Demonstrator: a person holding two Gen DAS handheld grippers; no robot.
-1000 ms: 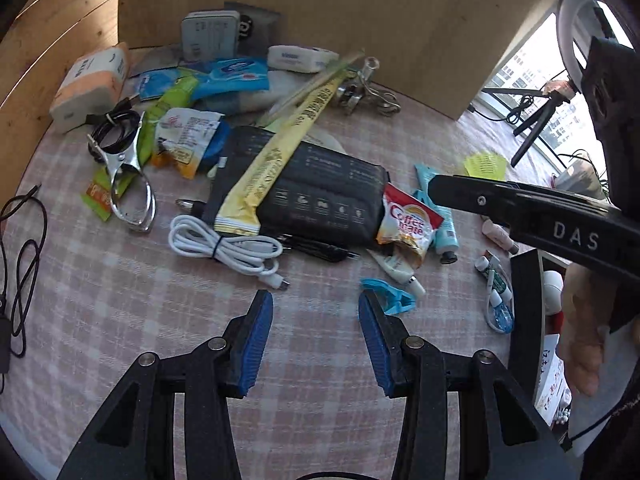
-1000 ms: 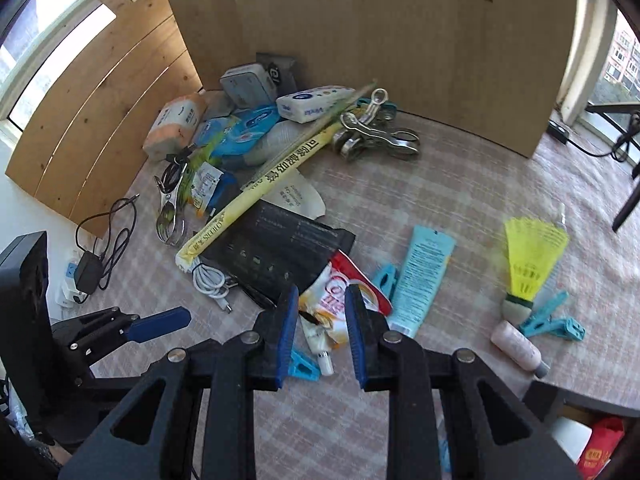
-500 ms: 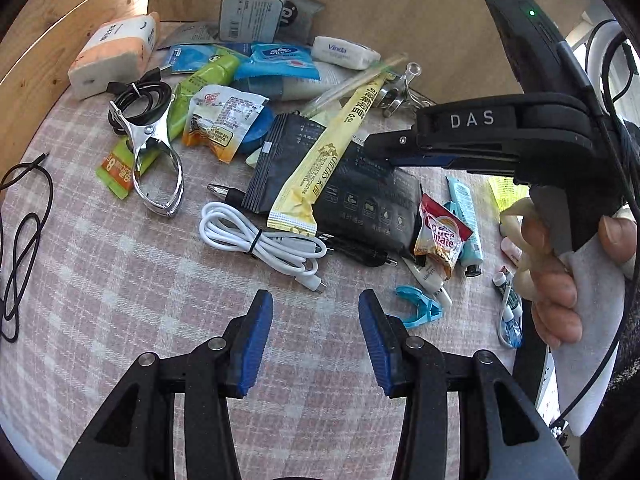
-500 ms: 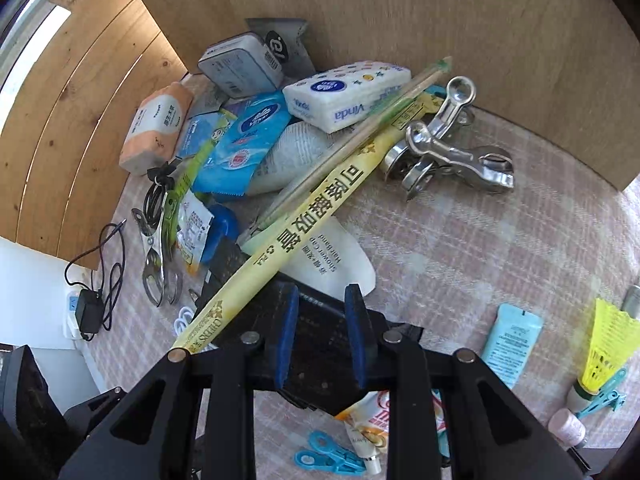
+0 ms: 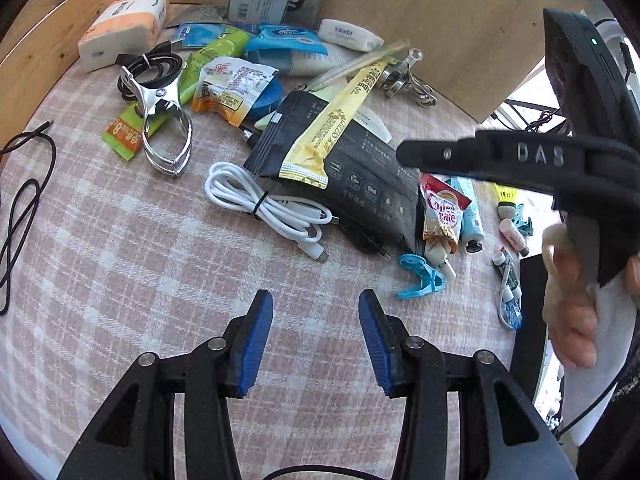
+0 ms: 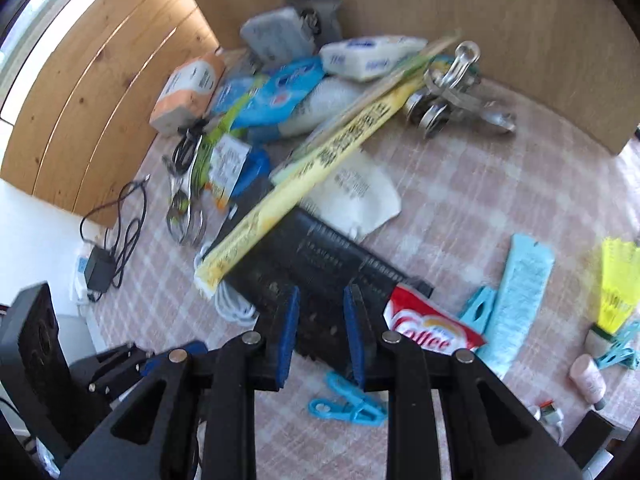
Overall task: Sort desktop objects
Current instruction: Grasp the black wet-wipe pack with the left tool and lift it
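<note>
A heap of small objects lies on the checked tablecloth (image 5: 120, 264). My right gripper (image 6: 322, 304) hovers open just above the black packet (image 6: 320, 256), with nothing between its pads. In the left wrist view its finger (image 5: 424, 154) reaches in from the right over the black packet (image 5: 360, 176), held by a hand (image 5: 572, 320). A long yellow sachet (image 5: 336, 120) lies across that packet. The Coffee-mate sachet (image 6: 432, 330) sits beside the right finger. My left gripper (image 5: 316, 312) stands open over bare cloth, short of the white cable (image 5: 272, 208).
A blue plastic clip (image 5: 420, 276) lies near the packet's corner. A metal clamp (image 5: 164, 120), tissue packs (image 5: 124, 28) and snack packets crowd the back left. A light blue tube (image 6: 520, 288), a yellow shuttlecock (image 6: 618, 284) and metal clips (image 6: 452, 100) lie to the right. Wooden boards wall the back.
My right gripper has drawn back from the far pile and sunk towards the black packet, now beside the Coffee-mate sachet. The left gripper has barely shifted, only rolling a little.
</note>
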